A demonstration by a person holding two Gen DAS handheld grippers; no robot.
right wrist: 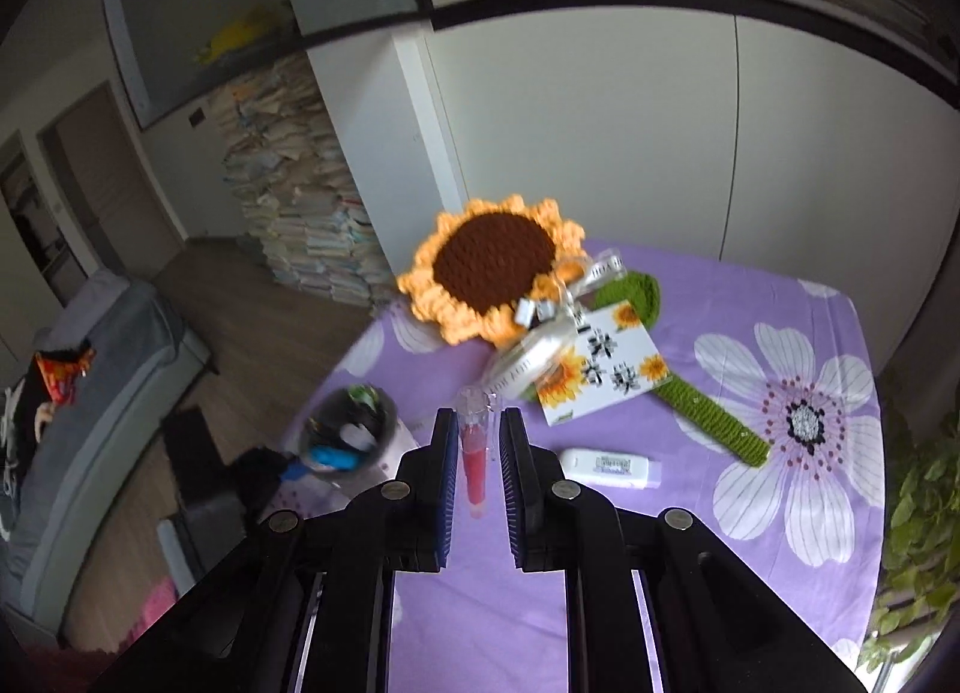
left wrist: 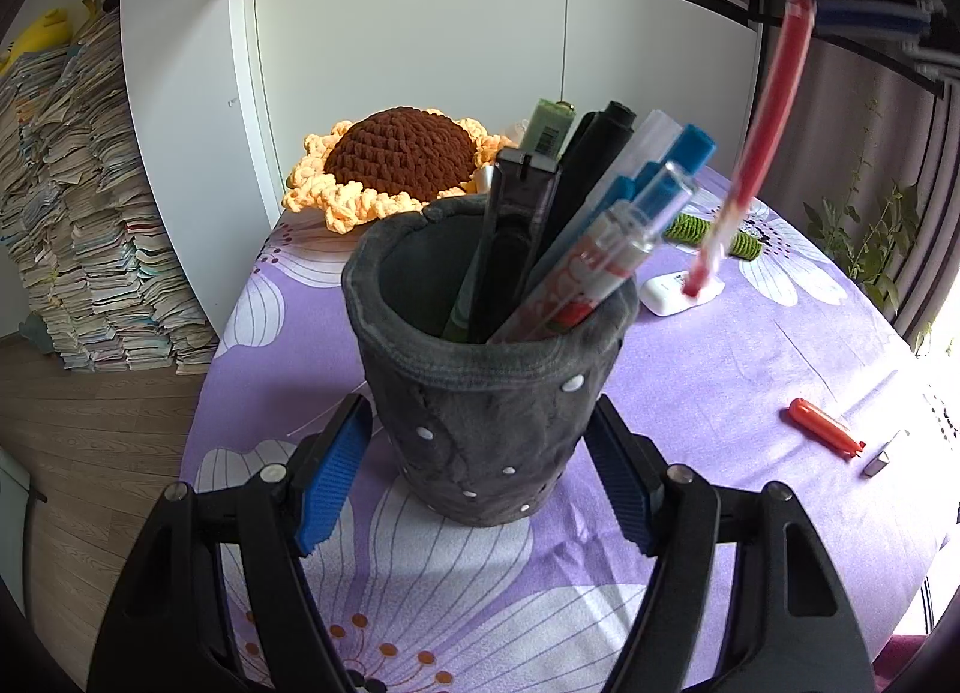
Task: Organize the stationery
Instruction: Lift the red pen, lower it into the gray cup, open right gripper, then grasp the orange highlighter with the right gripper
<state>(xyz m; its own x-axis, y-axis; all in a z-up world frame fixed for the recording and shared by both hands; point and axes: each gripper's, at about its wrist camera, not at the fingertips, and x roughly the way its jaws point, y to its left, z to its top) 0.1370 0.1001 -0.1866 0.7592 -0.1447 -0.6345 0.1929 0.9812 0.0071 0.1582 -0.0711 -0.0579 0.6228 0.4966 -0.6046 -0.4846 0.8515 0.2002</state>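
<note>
A grey felt pen holder [left wrist: 480, 393] stands on the purple flowered table, with several pens and markers [left wrist: 600, 237] in it. My left gripper [left wrist: 480, 471] is shut on the holder, one blue pad on each side of its base. My right gripper [right wrist: 478, 453] is shut on a red pen [right wrist: 474, 471] and holds it in the air above the table, to the right of the holder [right wrist: 351, 435]. The red pen [left wrist: 756, 141] hangs down at the upper right of the left wrist view. A red cap [left wrist: 825, 434] lies on the table at the right.
A crocheted sunflower [right wrist: 492, 267] with a green stem [right wrist: 708, 411], a sunflower card [right wrist: 600, 369] and a white eraser [right wrist: 609, 466] lie at the back of the table. A small metal piece [left wrist: 882, 456] lies by the red cap. Stacked books stand on the floor at left.
</note>
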